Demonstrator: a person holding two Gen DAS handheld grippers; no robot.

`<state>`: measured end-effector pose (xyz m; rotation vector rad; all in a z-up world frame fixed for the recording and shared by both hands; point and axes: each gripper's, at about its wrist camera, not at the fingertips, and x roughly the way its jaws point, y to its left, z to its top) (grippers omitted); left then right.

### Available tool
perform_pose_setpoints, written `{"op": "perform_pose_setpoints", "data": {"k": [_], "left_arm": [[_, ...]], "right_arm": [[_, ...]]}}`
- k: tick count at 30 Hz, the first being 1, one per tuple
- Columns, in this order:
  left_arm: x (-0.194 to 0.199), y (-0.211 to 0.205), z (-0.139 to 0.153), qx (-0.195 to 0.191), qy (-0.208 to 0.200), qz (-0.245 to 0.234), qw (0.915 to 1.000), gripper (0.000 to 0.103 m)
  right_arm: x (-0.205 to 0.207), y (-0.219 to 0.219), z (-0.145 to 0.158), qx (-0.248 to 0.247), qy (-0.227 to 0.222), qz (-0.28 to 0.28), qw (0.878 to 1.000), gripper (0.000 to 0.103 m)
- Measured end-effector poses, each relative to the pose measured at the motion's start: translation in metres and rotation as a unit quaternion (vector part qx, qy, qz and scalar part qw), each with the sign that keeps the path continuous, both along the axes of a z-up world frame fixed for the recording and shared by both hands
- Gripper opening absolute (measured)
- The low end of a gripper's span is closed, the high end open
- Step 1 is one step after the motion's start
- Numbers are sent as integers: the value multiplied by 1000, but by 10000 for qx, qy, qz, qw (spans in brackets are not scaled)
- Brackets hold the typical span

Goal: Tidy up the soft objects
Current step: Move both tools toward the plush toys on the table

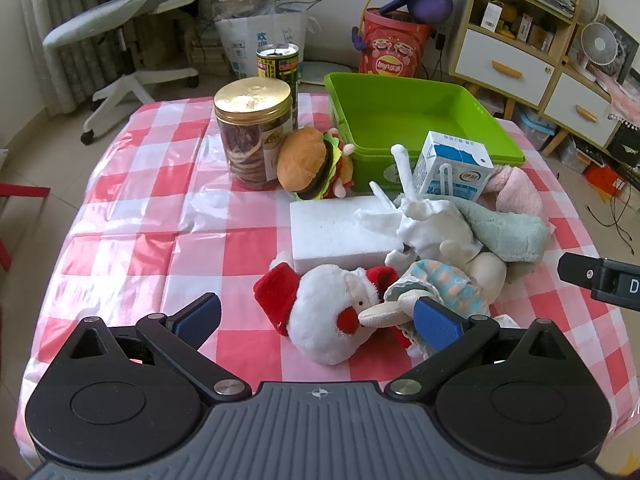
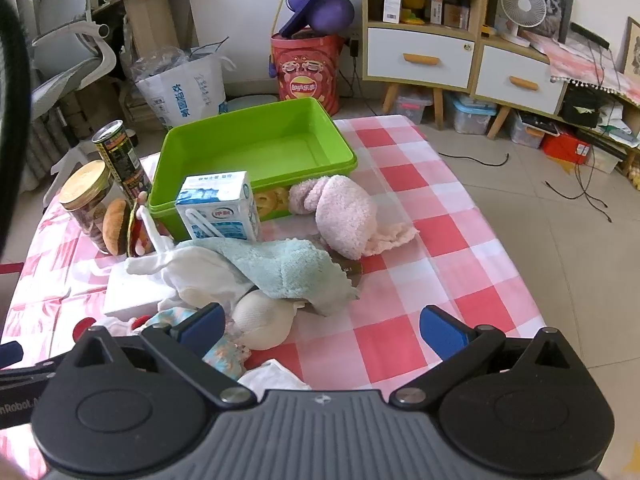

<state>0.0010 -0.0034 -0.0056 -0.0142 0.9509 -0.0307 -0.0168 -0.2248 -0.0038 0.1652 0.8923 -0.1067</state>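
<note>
A heap of soft things lies on the checked tablecloth in front of an empty green bin (image 1: 404, 120) (image 2: 256, 148). Between the fingers of my open left gripper (image 1: 320, 318) lies a white and red Santa plush (image 1: 324, 312), beside a rag doll (image 1: 436, 280) in a patterned dress. Behind them are a burger plush (image 1: 308, 164) (image 2: 116, 224), a mint towel (image 1: 508, 228) (image 2: 288, 268), a white cloth (image 1: 432, 220) and a pink fluffy cloth (image 2: 344, 216). My open right gripper (image 2: 324, 330) hovers over the doll's pale legs (image 2: 260, 320) and bare tablecloth.
Hard items stand among the soft ones: a white foam block (image 1: 340, 232), a milk carton (image 1: 452, 168) (image 2: 218, 208), a gold-lidded biscuit jar (image 1: 252, 132) and a dark can (image 1: 278, 62). An office chair, bags and a shelf unit surround the table. The right gripper's tip (image 1: 600, 276) shows at the left view's edge.
</note>
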Motion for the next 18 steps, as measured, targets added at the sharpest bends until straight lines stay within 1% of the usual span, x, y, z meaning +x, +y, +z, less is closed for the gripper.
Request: {"op": "perform_pose_setpoints", "data": {"k": [18], "left_arm": [[4,-4,-2,25,26,36,10000,98]], "right_arm": [[-1,-6,2,140,-53,36,9999,82]]}}
